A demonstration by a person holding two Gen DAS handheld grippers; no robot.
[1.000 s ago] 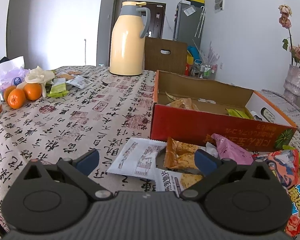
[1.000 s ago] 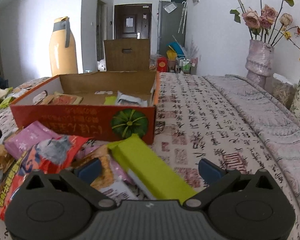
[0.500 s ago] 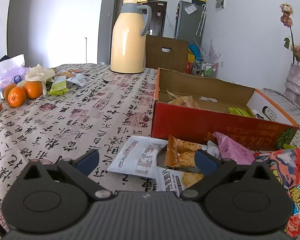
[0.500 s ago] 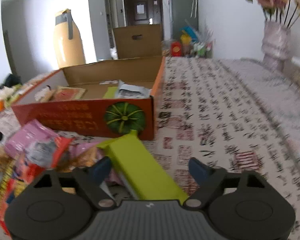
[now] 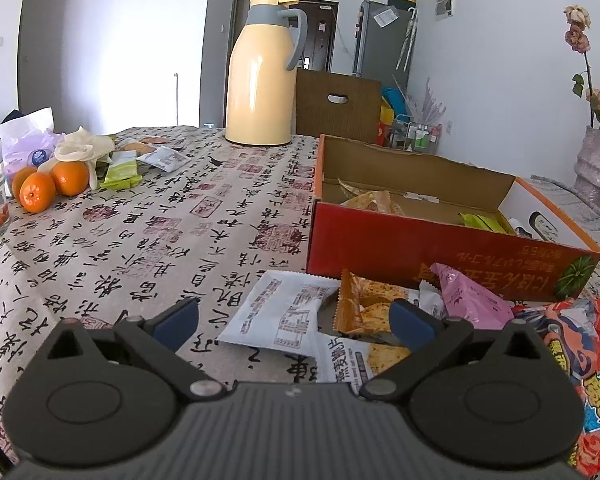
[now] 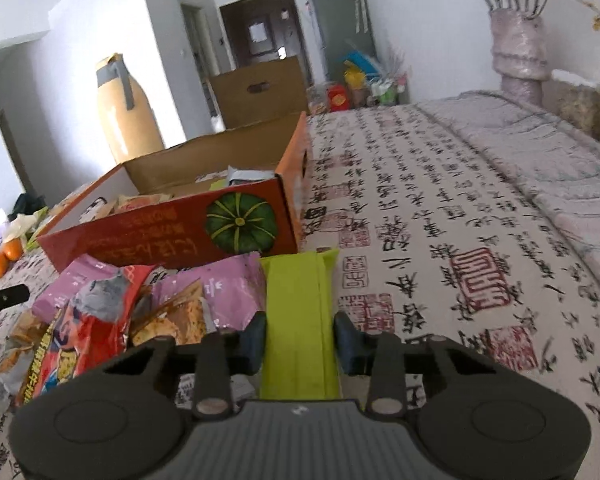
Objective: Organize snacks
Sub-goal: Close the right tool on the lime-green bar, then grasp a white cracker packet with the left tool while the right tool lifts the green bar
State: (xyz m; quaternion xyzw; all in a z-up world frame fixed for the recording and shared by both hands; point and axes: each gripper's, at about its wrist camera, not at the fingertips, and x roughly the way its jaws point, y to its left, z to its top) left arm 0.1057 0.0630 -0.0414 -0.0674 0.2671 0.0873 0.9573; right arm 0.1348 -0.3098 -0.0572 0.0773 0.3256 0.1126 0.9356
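In the right wrist view we see our right gripper (image 6: pixel 299 338) low in the centre of the frame, its blue-padded jaws having just closed, and both pads now press on the sides of a long lime-green snack packet (image 6: pixel 298 316). The packet runs straight up the middle of the frame, its far end just short of the red cardboard box with a green pumpkin print (image 6: pixel 172 236), which stands open in the centre left. To the left of the packet lie a pink foil snack bag (image 6: pixel 228 296) and a crumpled red snack bag with blue and yellow lettering (image 6: pixel 80 340), heaped on the tablecloth printed with black calligraphy (image 6: pixel 440 240).

In the left wrist view our left gripper (image 5: pixel 294 322) holds its fingers wide apart with nothing between the pads, above a white printed sachet (image 5: pixel 280 312) and an orange cracker packet (image 5: pixel 360 308) at lower centre. A cream thermos jug with a grey handle (image 5: pixel 260 80) stands upright at top centre, and three oranges (image 5: pixel 48 184) sit at the left edge.
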